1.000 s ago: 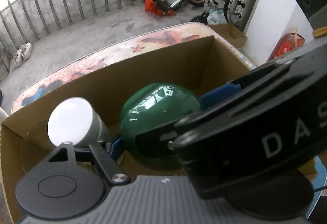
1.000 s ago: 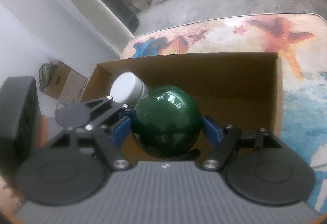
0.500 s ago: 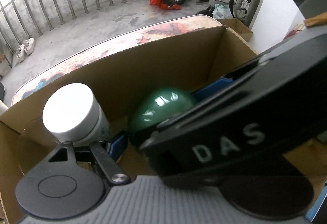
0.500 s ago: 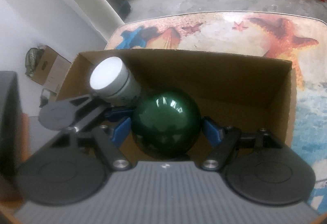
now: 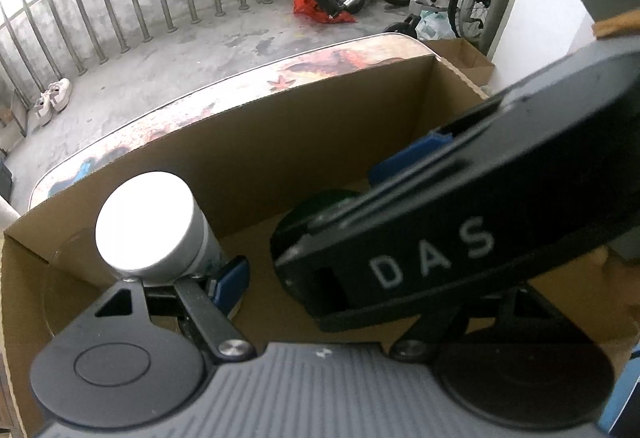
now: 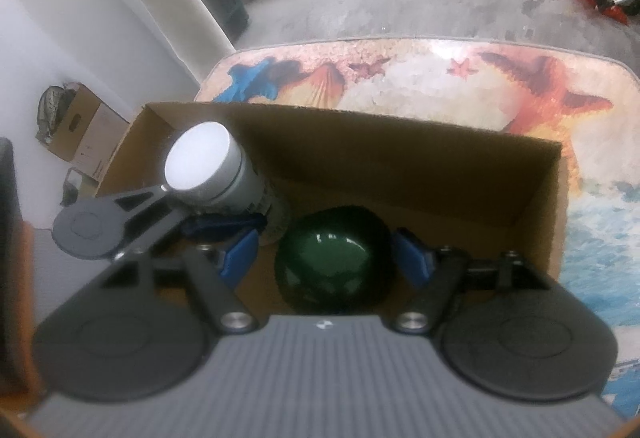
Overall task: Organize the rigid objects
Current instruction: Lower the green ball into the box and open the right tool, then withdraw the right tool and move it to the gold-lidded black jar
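Inside the brown cardboard box (image 6: 460,166), my right claw (image 6: 326,258), jaws just closing, brackets the glossy dark-green ball (image 6: 334,262) without touching it.

Daylight from railing side, fisheye-bent, right view blurred

Inside the cardboard box (image 6: 554,198), a white-capped bottle (image 6: 216,170) is crowding the left corner and a green ball (image 6: 334,258) is filling the near middle. The right and far part of the floor is lying open. The box walls are hemming every side.
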Motion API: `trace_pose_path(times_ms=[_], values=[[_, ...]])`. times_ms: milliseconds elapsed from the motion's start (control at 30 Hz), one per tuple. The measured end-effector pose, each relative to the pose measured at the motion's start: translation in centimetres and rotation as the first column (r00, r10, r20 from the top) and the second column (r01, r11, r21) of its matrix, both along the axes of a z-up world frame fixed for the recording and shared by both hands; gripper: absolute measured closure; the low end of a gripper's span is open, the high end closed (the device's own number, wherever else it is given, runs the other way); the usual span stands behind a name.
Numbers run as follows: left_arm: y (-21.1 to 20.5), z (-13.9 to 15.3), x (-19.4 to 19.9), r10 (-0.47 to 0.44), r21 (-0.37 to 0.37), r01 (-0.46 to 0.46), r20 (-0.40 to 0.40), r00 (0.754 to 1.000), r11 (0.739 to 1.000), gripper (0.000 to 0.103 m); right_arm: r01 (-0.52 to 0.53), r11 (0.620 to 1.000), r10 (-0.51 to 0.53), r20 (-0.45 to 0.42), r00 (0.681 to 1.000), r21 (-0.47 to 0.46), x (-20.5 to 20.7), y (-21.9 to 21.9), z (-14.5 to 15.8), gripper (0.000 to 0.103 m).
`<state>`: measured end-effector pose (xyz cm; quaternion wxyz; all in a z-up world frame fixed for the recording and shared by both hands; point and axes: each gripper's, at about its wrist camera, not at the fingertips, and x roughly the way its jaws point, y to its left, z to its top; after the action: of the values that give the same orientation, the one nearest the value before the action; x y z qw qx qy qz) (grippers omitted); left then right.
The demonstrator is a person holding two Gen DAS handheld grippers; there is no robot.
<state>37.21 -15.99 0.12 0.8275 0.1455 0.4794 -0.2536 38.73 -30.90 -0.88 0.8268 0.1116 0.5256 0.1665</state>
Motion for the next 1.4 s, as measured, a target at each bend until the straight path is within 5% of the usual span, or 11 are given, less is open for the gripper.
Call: trace_pose_path(times_ms=[900, 1233, 1400], values=[[1.8, 5.3, -4.0, -0.006, -0.054, 0.008, 0.046, 0.999, 0.999, 0.022, 0.043, 0.998, -0.047, 0.081, 0.996, 0.045, -3.8, -1.2, 4.9, 0.030], [6.1, 12.9, -13.2, 0.017, -0.219, 0.020, 0.165, 0.986, 0.975, 0.013, 0.075, 0.986, -0.109, 0.244, 0.964, 0.148, -14.0, -3.1, 13.4, 0.030], [8.5, 13.9, -19.4, 0.044, -0.292, 0.026, 0.230, 0.972, 0.956, 0.011, 0.090, 0.977, -0.151, 0.331, 0.931, 0.193, -22.1, -3.8, 16.0, 0.030]])
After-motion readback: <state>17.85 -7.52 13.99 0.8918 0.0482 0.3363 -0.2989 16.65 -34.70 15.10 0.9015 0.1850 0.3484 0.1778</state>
